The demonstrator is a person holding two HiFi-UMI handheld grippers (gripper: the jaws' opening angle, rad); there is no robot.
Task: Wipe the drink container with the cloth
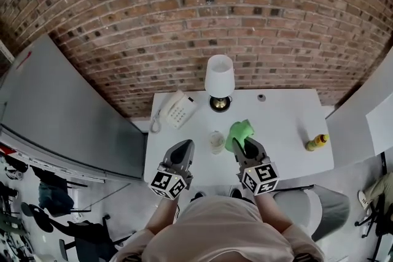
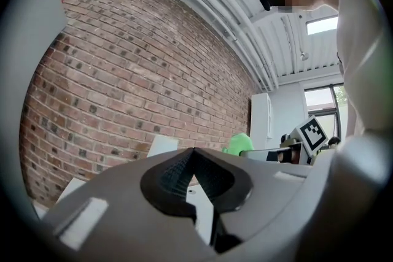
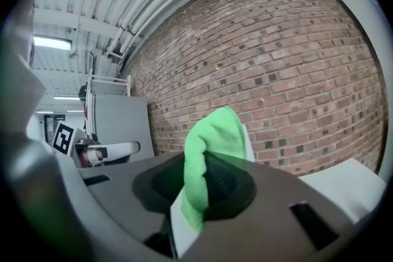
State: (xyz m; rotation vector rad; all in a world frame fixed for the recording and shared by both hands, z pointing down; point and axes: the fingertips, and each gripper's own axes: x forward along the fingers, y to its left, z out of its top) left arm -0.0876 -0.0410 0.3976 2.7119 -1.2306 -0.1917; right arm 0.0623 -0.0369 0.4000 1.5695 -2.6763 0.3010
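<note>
**A:** Looking down from above, how far along is it?

**B:** The right gripper (image 1: pixel 247 146) has the green cloth (image 1: pixel 239 131) bunched at its fingers. The clear cup (image 1: pixel 216 142), which I take for the drink container, stands on the counter (image 1: pixel 288 119) just left of those fingers, between the two grippers. Cloth and cup are close, but I can't tell whether they touch. The left gripper (image 1: pixel 183 149) is on the cup's far side, not holding it.

**A:** And the left gripper view?

**B:** Its fingers are pressed together with nothing between them. No cup shows there, only the cloth (image 2: pixel 239 143) off to their right.

**A:** The right gripper view?

**B:** Fingers clamped on the cloth (image 3: pixel 209 144), with a fold standing up past the tips. No cup shows.

**A:** So where does the job stand?

**B:** The cloth is in hand. By my reckoning the wiping itself is all left to do, and nothing steadies the cup.
</note>
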